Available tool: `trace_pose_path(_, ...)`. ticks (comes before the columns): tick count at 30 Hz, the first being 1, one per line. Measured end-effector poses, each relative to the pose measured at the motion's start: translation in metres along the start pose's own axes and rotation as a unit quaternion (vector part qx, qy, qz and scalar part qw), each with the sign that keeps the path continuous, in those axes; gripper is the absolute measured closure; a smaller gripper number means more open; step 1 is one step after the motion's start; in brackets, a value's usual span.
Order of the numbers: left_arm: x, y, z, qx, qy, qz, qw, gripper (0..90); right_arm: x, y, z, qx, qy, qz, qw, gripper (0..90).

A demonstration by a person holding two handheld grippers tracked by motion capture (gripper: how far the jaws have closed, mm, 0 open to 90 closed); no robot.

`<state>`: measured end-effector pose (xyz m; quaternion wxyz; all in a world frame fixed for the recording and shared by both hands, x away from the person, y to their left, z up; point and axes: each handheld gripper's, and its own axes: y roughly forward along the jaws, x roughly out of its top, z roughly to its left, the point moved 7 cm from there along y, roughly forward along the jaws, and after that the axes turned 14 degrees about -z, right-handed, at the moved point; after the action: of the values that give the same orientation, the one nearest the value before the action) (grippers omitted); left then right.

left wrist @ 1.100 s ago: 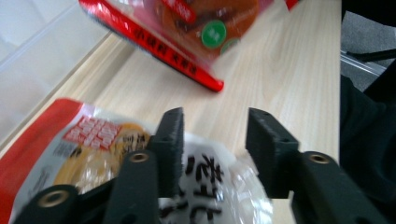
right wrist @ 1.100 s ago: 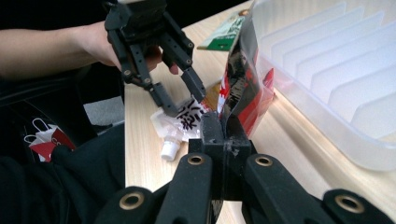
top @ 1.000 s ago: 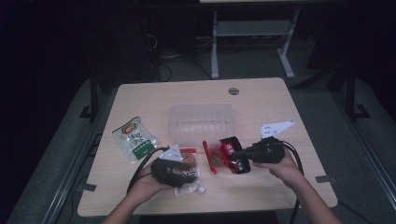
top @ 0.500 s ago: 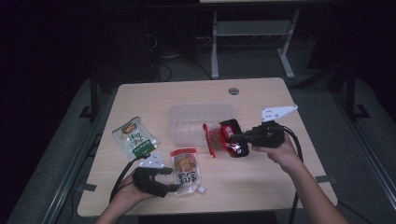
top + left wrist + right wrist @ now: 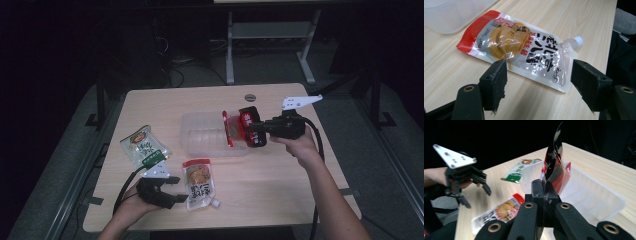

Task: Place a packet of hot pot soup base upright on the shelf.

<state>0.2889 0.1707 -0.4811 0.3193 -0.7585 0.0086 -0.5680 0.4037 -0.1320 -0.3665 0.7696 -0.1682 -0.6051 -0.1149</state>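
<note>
My left gripper (image 5: pixel 176 195) rests low near the table's front edge, open; its jaws have just been opening. The sauce pouch (image 5: pixel 519 48) with a red top lies flat just ahead of my left gripper (image 5: pixel 539 66), and the pads (image 5: pixel 495 80) do not touch it. The same sauce pouch (image 5: pixel 199 182) lies right of that gripper in the high view. My right gripper (image 5: pixel 254 131) is shut on a red and black packet (image 5: pixel 239 127), held over the clear plastic container (image 5: pixel 200 137). In the right gripper view the packet (image 5: pixel 554 167) stands up from my right gripper (image 5: pixel 545 187).
A green snack packet (image 5: pixel 143 146) lies on the table's left side, and the green packet (image 5: pixel 517 173) is seen past the container's wall (image 5: pixel 599 192). A round grommet (image 5: pixel 250 97) sits near the far edge. The person's forearms come in from the bottom.
My left gripper let go of the sauce pouch and drew back to the left, leaving it flat on the table. The right gripper lifted the red packet and carried it over the container.
</note>
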Motion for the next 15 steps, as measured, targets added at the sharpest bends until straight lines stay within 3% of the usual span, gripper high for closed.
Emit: trace_pose_path(15,-0.002,-0.004,0.010,0.011,0.002,-0.007,0.9999,27.1,-0.012,-0.002,-0.016,-0.026,0.006,0.012,0.9996,90.0)
